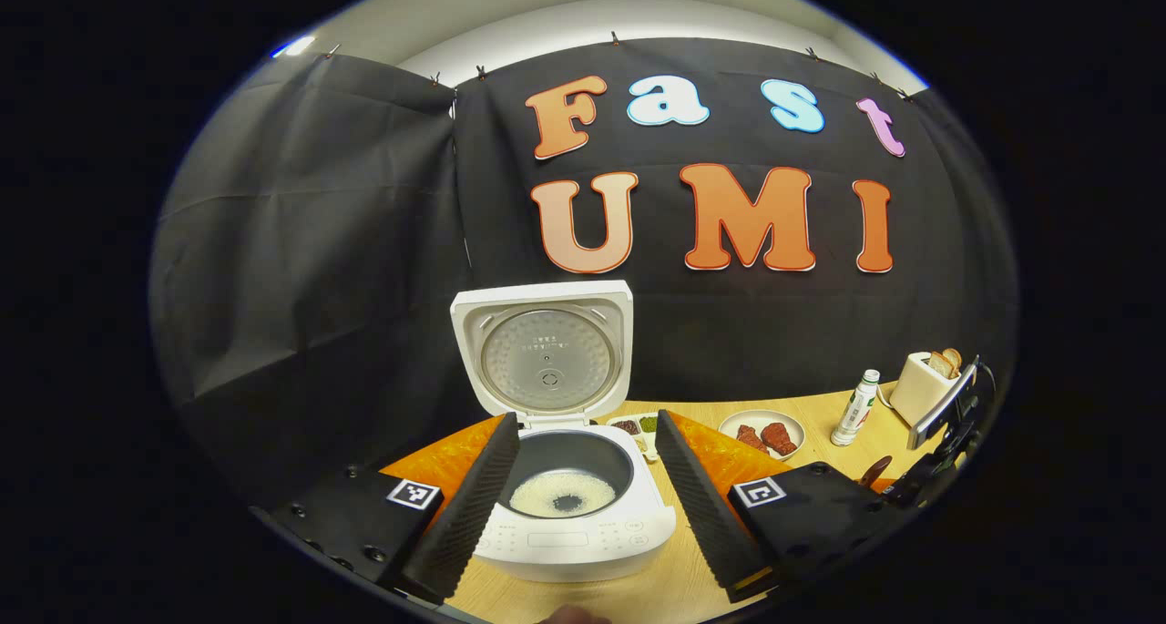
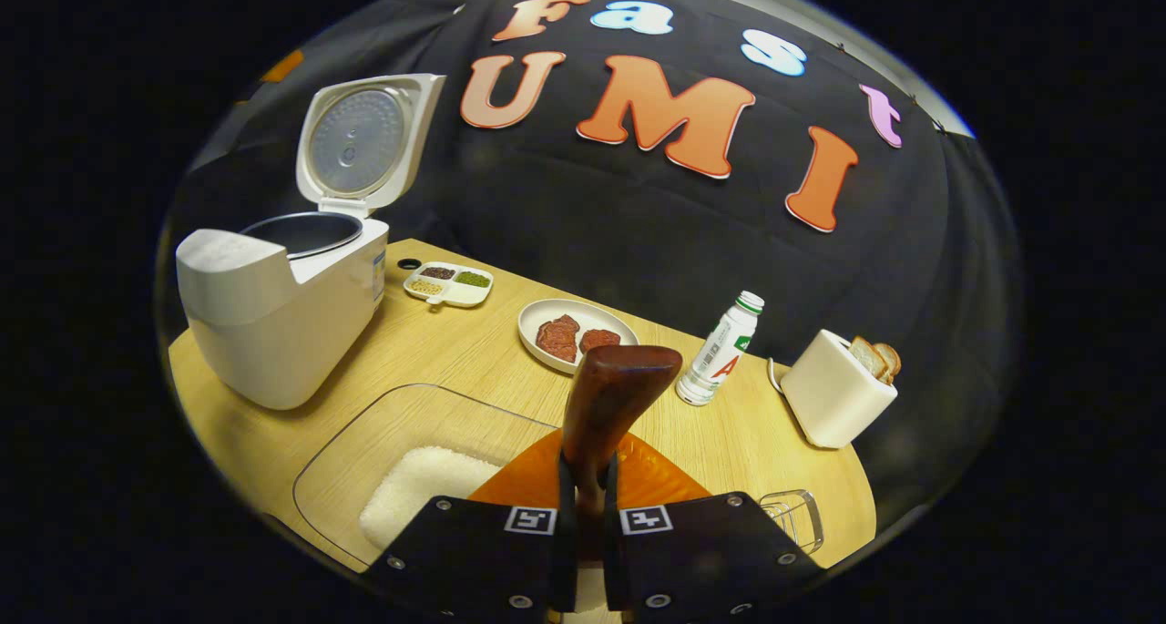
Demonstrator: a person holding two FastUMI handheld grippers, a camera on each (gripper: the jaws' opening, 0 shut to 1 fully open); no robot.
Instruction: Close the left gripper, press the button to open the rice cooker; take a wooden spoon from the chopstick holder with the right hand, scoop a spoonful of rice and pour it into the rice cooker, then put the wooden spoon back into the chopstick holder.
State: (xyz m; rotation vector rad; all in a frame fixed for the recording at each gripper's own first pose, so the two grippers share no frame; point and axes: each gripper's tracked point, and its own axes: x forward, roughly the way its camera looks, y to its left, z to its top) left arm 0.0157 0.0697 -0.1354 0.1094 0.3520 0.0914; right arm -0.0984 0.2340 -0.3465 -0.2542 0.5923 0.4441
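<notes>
The right hand-held gripper [image 2: 583, 478] is clenched on the handle of the wooden spoon [image 2: 612, 396], both fingers pressing it from either side; the spoon's dark bowl end rises straight ahead of the fingers, upright and slightly tilted. Just below and to the left of the grip lies a clear container [image 2: 364, 442] with a heap of white rice [image 2: 414, 506] in it, resting on the tabletop [image 2: 455, 351]. Near the lower right edge stands a clear chopstick holder [image 2: 794, 515].

The left hand-held gripper [image 1: 578, 478] is released — its fingers spread wide, touching nothing, with the rice cooker [image 1: 574, 537] between them and a little beyond. The cooker's lid [image 1: 544, 351] stands fully up, and a ring of rice sits on the bottom of the inner pot [image 1: 567, 465].

In the right gripper view the cooker stands well apart from the spoon, at the far left of the tabletop. Behind it are a divided dish of grains [image 2: 449, 285], a plate of meat [image 2: 576, 332], a bottle [image 2: 721, 349] and a toaster [image 2: 836, 389] with bread slices.
</notes>
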